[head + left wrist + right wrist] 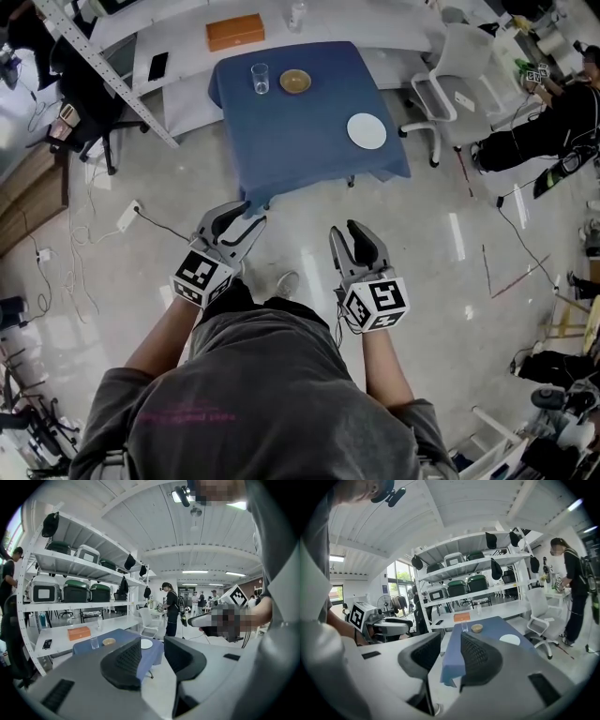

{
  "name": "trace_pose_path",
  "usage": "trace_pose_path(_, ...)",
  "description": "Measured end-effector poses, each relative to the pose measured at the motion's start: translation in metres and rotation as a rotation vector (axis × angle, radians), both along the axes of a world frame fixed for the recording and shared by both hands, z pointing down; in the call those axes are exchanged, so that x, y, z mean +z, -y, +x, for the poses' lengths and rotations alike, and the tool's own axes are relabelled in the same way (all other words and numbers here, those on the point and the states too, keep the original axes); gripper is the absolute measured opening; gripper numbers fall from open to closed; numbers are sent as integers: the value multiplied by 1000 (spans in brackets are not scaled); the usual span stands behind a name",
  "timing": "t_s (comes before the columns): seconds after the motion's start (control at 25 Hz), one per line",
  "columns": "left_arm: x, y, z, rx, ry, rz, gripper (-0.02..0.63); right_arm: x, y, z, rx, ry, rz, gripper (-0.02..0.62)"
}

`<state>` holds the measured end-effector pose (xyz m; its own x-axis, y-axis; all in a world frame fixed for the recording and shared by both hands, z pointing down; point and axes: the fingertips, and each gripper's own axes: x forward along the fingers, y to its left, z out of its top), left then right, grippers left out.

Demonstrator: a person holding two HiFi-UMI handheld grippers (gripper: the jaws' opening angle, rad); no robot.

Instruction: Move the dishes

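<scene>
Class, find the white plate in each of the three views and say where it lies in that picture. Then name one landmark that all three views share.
Head view: white plate near the right edge of the blue table, upper middle.
Left gripper view: plate low centre, at the table's right end.
Right gripper view: plate right of centre, on the table's right side.
Shared landmark: the orange box beyond the table.

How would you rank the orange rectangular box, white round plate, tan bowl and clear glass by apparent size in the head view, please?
1. orange rectangular box
2. white round plate
3. tan bowl
4. clear glass
Last two look close; order unsure.
</scene>
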<state>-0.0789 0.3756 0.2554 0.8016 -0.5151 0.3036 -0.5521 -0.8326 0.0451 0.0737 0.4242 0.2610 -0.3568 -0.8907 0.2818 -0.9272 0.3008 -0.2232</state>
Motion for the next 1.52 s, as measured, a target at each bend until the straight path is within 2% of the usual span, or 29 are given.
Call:
trace_pose_path(0.36, -1, 10, 9, 2, 0, 4, 152, 3, 9, 9, 5, 3, -4, 115)
trace_pose_path(0.72, 3, 45, 20, 15, -24, -5, 150, 7, 39, 16, 11, -14, -20, 115)
trace_pose_path(1.52, 22, 217, 0, 108, -30, -45, 143, 21, 202, -17, 76, -43, -81, 115)
